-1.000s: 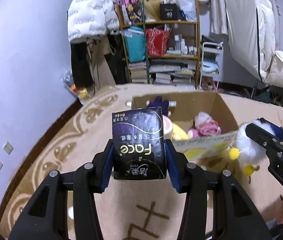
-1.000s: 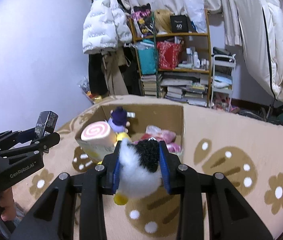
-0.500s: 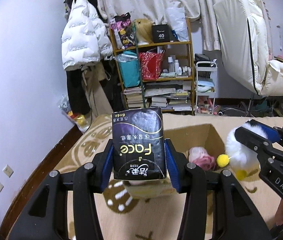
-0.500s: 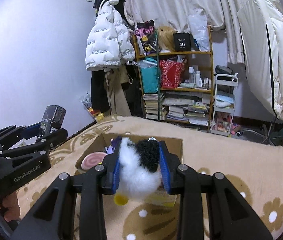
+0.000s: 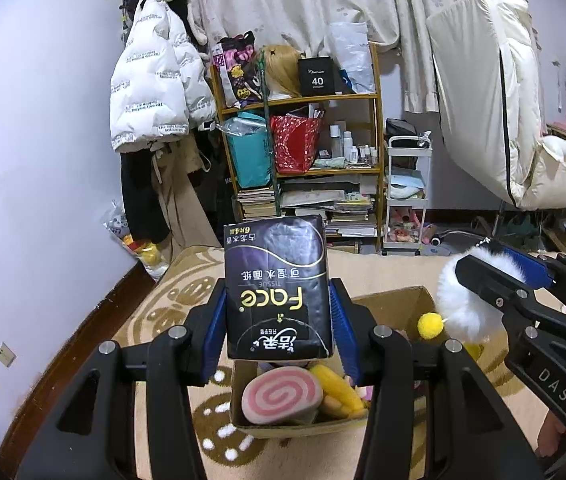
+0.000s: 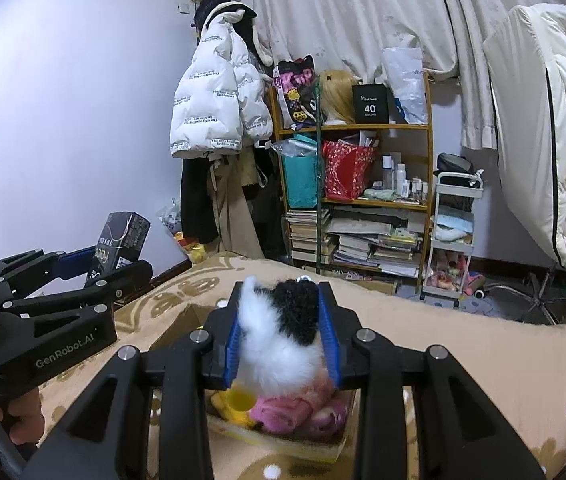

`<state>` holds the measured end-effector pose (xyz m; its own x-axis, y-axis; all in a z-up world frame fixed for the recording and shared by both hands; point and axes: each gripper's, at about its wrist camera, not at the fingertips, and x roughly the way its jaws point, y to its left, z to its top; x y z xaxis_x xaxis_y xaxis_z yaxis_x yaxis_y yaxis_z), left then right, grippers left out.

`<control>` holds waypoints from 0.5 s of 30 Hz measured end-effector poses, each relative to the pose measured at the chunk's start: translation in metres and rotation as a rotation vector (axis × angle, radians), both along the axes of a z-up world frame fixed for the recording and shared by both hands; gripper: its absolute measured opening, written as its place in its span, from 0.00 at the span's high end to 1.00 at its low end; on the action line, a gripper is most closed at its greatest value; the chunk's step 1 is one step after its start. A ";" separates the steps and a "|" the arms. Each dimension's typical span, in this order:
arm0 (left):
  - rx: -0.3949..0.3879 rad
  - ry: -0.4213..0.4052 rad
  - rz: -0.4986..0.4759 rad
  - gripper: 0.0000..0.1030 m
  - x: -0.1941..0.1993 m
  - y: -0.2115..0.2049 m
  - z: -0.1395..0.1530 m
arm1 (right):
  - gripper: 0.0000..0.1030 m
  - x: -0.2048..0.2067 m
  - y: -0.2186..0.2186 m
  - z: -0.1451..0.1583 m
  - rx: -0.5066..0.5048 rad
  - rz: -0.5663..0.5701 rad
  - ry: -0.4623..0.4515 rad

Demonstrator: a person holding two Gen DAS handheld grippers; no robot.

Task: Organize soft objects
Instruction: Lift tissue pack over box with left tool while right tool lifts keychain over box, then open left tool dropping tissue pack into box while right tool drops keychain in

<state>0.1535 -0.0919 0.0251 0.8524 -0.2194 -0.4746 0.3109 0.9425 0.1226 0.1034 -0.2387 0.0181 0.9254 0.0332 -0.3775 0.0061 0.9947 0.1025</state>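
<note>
My left gripper (image 5: 278, 320) is shut on a black "Face" tissue pack (image 5: 277, 280), held upright above the near edge of an open cardboard box (image 5: 399, 300). The pack also shows in the right wrist view (image 6: 121, 236). My right gripper (image 6: 283, 340) is shut on a fluffy white-and-black plush toy (image 6: 283, 340) with yellow feet, held over the box; the toy shows in the left wrist view (image 5: 459, 300). In the box lie a pink swirl roll plush (image 5: 281, 398), a yellow plush (image 5: 339, 394) and a pink plush (image 6: 283, 410).
The box stands on a beige patterned carpet (image 6: 463, 340). Behind it are a wooden shelf (image 5: 303, 152) full of books and bags, a white trolley (image 5: 407, 196), a hanging white jacket (image 5: 155, 96) and a white quilt (image 5: 503, 100). A lilac wall (image 5: 43, 160) is on the left.
Both grippers have risen and tipped up with their loads. The box has slid from mid-frame to the bottom of both views, and more of the room shows.
</note>
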 end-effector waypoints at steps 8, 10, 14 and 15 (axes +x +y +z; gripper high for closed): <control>-0.025 0.057 -0.010 0.55 0.021 -0.004 -0.018 | 0.66 0.020 -0.004 -0.007 0.008 0.025 -0.004; -0.025 0.082 -0.014 0.55 0.026 -0.006 -0.026 | 0.66 0.023 -0.007 -0.013 0.027 0.028 0.004; -0.015 0.125 -0.027 0.55 0.036 -0.012 -0.042 | 0.66 0.030 -0.011 -0.029 0.054 0.029 0.043; -0.016 0.135 -0.032 0.55 0.037 -0.013 -0.045 | 0.66 0.031 -0.012 -0.034 0.059 0.029 0.053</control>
